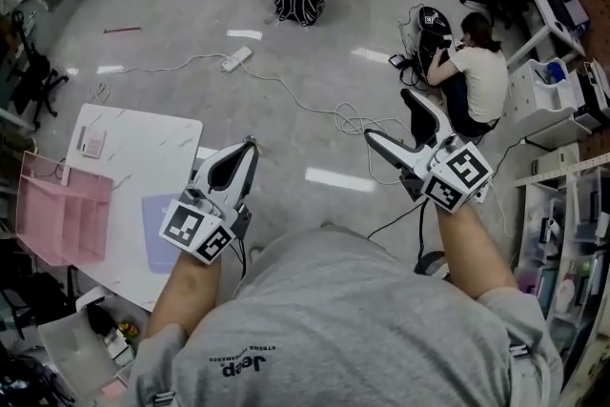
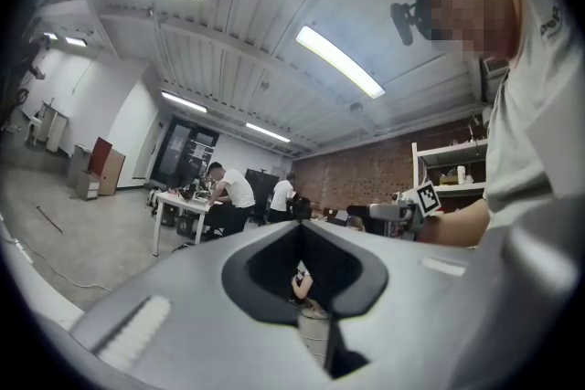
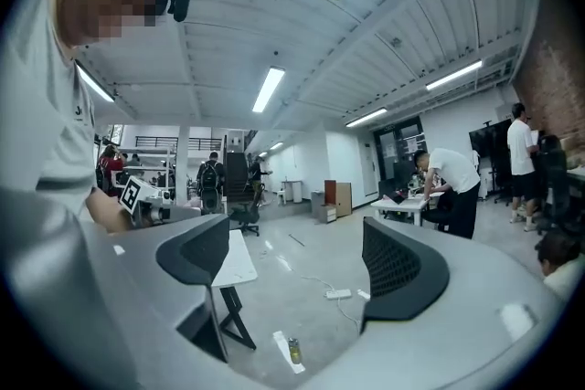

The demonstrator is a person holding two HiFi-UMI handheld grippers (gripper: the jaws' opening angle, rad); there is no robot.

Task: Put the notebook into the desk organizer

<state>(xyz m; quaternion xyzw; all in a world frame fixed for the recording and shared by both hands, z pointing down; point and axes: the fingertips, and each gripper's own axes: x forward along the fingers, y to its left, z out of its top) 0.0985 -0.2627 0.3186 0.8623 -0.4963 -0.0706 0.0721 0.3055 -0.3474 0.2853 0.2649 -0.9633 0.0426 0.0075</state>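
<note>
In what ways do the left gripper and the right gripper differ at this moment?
The left gripper has its jaws together; the right gripper has its jaws wide apart. In the head view the left gripper shows beside the table, while the right gripper shows over the floor, far from that table. Both are empty, and both point level.
</note>
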